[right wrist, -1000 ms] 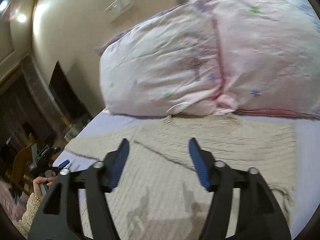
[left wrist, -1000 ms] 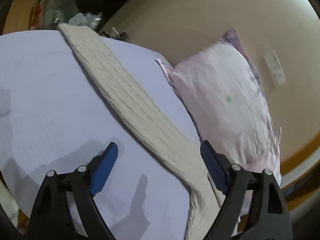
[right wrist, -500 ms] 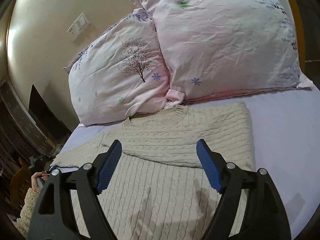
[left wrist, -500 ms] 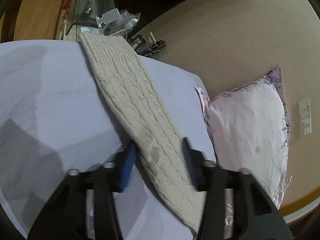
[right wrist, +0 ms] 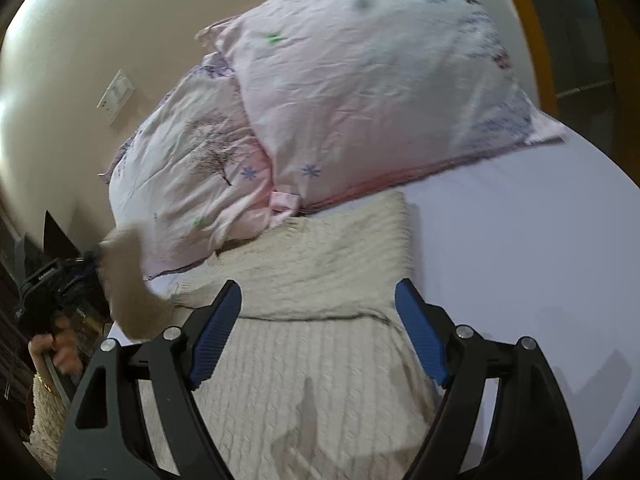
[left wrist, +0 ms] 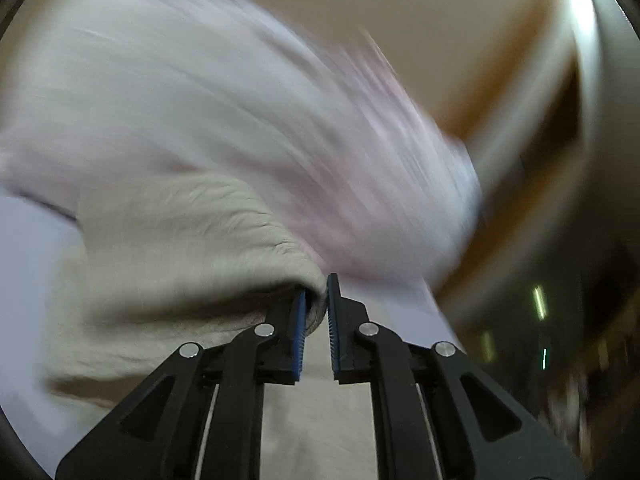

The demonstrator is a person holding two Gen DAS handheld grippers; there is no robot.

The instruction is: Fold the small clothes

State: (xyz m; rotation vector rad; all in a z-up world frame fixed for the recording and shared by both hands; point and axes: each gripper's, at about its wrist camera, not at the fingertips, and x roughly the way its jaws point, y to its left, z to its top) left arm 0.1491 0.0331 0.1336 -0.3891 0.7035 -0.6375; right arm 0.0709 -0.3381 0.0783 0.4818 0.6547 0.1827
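Note:
A cream cable-knit sweater [right wrist: 320, 280] lies flat on the lavender bed sheet [right wrist: 520, 240], its far side folded over. My left gripper [left wrist: 316, 300] is shut on the sweater's sleeve [left wrist: 180, 240] and holds it lifted; this view is blurred by motion. The raised sleeve [right wrist: 124, 276] also shows at the left of the right wrist view, with the left gripper body [right wrist: 52, 284] behind it. My right gripper [right wrist: 318, 320] is open and empty, hovering above the sweater's body.
Two pink patterned pillows [right wrist: 340, 92] lie against the beige wall just beyond the sweater; one fills the blurred left wrist view [left wrist: 240, 112]. A wall socket [right wrist: 116, 96] sits above them. The bed edge curves round at the right.
My left gripper has closed on the sleeve and swung it up off the sheet toward the sweater body. My right gripper has stayed open above the sweater, tilting slightly.

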